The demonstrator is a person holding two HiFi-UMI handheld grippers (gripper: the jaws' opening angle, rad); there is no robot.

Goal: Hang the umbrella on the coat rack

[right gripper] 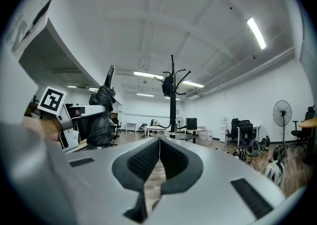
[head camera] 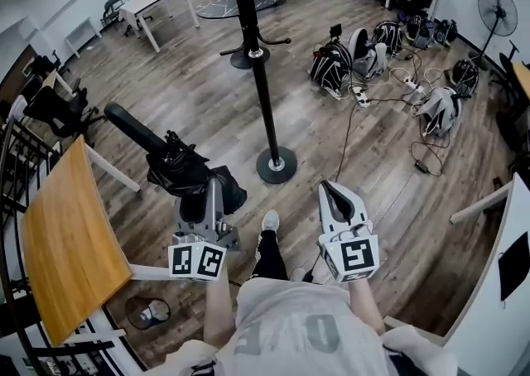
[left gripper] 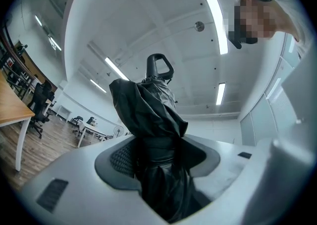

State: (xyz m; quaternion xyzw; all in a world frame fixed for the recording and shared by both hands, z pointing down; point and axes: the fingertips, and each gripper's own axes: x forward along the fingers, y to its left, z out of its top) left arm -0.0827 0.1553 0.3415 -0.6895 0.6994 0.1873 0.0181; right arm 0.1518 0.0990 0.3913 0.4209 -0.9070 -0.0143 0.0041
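Umbrella: the black folded umbrella [head camera: 176, 167] is sitting in the left gripper, over the wooden floor [head camera: 199, 93]; its fabric [left gripper: 148, 120] is bunching above the jaws; its long dark end [head camera: 126, 124] is pointing up and to the person's left, away from the rack; it is not touching the rack.
Left gripper: the left gripper [head camera: 209, 199] is squeezing the umbrella's bundled fabric between both pads [left gripper: 120, 158]; the person is holding it low in front of the body.
Right gripper: the right gripper [head camera: 336, 194] is holding nothing; its jaws are pressing together with only a thin slit between them; it is hanging just beside the left gripper, to the right.
Coat rack: the black coat rack [head camera: 263, 89] is standing upright on its round base [head camera: 276, 165], ahead of both grippers and near them; in the right gripper view a dark thing [right gripper: 167, 86] is hanging near its top hooks, and I cannot tell what it is.
Surroundings: a wooden table [head camera: 62, 242] is standing at the person's left; bags [head camera: 331, 64] and cables are lying on the floor at the right, well apart from the rack.
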